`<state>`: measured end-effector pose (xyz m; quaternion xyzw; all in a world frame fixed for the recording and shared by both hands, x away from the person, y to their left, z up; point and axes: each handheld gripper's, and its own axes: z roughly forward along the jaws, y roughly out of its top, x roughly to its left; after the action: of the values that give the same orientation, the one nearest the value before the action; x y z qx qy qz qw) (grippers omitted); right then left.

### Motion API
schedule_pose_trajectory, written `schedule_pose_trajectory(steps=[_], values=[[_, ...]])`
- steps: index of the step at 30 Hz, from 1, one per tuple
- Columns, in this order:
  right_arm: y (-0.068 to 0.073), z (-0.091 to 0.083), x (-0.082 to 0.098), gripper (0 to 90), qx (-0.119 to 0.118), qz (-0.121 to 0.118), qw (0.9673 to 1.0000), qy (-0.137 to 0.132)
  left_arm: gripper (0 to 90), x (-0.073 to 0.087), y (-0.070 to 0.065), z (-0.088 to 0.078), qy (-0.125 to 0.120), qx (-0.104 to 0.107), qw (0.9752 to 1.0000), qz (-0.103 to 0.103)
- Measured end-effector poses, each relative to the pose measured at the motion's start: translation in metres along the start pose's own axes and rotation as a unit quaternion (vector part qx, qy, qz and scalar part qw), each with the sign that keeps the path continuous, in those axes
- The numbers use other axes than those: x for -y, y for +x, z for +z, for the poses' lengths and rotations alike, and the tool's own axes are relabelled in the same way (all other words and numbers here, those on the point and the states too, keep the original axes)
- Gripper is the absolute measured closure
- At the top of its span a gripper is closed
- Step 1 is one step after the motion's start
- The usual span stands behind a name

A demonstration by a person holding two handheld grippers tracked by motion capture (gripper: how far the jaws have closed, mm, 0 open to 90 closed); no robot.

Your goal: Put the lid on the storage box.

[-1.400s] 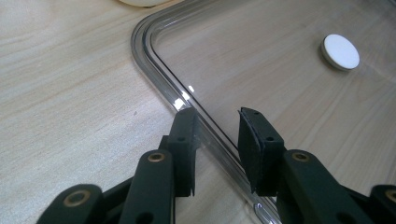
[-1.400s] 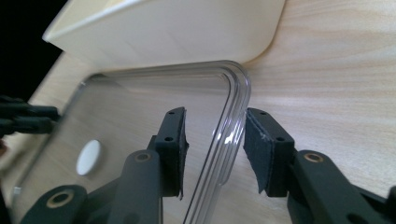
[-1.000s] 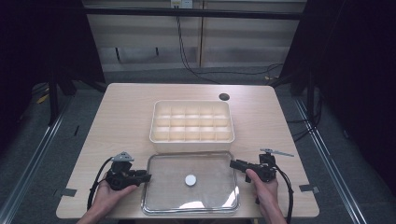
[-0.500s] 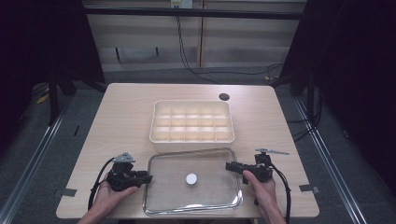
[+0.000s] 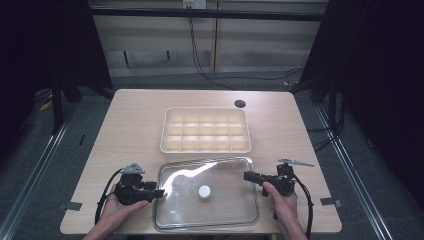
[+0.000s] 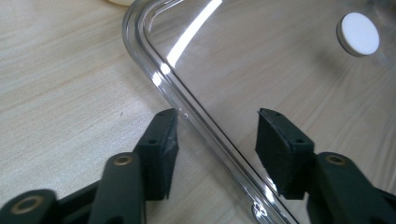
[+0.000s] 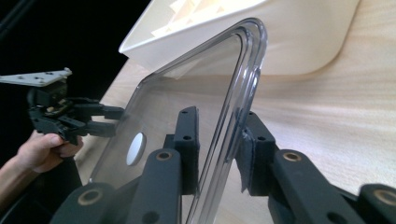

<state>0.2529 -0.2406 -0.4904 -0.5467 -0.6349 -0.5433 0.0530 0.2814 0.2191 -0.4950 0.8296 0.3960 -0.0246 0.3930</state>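
Clear lid (image 5: pixel 207 194) flat just before the cream divided tray (image 5: pixel 205 130). Left gripper (image 6: pixel 215 135) wide open astride lid's rim; right gripper (image 7: pixel 219 140) nearly closed across the opposite rim. No legible writing.

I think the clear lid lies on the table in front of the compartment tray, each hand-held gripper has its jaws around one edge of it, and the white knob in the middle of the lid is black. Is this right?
Not fully. The knob on the clear lid is white, not black, as the high view shows. The rest holds: the lid lies before the compartment tray, with the left hand-held gripper and the right hand-held gripper each straddling an edge.
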Motion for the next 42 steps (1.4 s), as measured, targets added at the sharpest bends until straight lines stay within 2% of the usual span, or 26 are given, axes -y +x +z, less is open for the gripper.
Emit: schedule_pose_trajectory(steps=[1, 2, 10, 11, 12, 15, 18, 21, 23, 28, 37, 40, 42], values=[[0.0, 0.0, 0.0, 73.0, 0.0, 0.0, 1.0, 0.0, 43.8, 0.0, 0.0, 0.0, 0.0, 0.0, 1.0, 0.0], [0.001, -0.001, -0.001, 73.9, -0.01, -0.001, 0.9999, -0.004, 42.2, 0.0, 0.001, 0.0, 0.001, 0.004, 1.0, -0.001], [0.003, -0.003, -0.001, 73.9, -0.014, -0.011, 0.9998, -0.01, 35.9, -0.001, 0.0, 0.001, 0.001, 0.013, 0.9999, 0.0], [0.004, -0.003, -0.001, 73.9, -0.014, -0.012, 0.9998, -0.012, 36.1, -0.001, 0.0, 0.002, 0.001, 0.018, 0.9998, -0.002], [0.004, -0.003, -0.001, 74.0, -0.014, -0.014, 0.9997, -0.013, 37.7, -0.001, 0.0, 0.003, 0.005, 0.036, 0.9993, -0.007], [0.005, -0.003, -0.001, 74.0, -0.014, -0.017, 0.9997, -0.013, 39.3, -0.002, 0.001, 0.003, 0.004, 0.042, 0.9991, -0.006], [0.005, -0.004, -0.001, 73.8, -0.008, -0.017, 0.9998, -0.011, 41.5, -0.003, -0.001, 0.001, -0.005, 0.038, 0.9993, 0.0], [0.005, -0.004, -0.001, 73.7, -0.008, -0.016, 0.9998, -0.013, 45.5, -0.003, 0.001, -0.002, -0.008, 0.042, 0.9991, -0.003], [0.006, -0.004, -0.001, 73.4, -0.003, -0.017, 0.9998, -0.012, 47.3, -0.002, 0.001, -0.005, -0.023, 0.039, 0.999, -0.004], [0.007, -0.004, -0.001, 71.7, 0.01, -0.022, 0.9997, -0.01, 50.8, -0.003, 0.0, -0.008, -0.034, 0.035, 0.9988, -0.002], [0.01, -0.002, -0.002, 69.0, 0.032, -0.031, 0.999, -0.004, 57.9, -0.004, 0.002, -0.016, -0.059, 0.043, 0.9973, -0.006], [0.011, -0.002, -0.002, 68.6, 0.035, -0.033, 0.9988, -0.005, 59.1, -0.005, 0.0, -0.019, -0.066, 0.039, 0.9971, 0.0], [0.013, -0.002, -0.003, 67.9, 0.041, -0.035, 0.9985, -0.009, 60.2, -0.006, -0.003, -0.022, -0.075, 0.03, 0.9967, 0.011]])
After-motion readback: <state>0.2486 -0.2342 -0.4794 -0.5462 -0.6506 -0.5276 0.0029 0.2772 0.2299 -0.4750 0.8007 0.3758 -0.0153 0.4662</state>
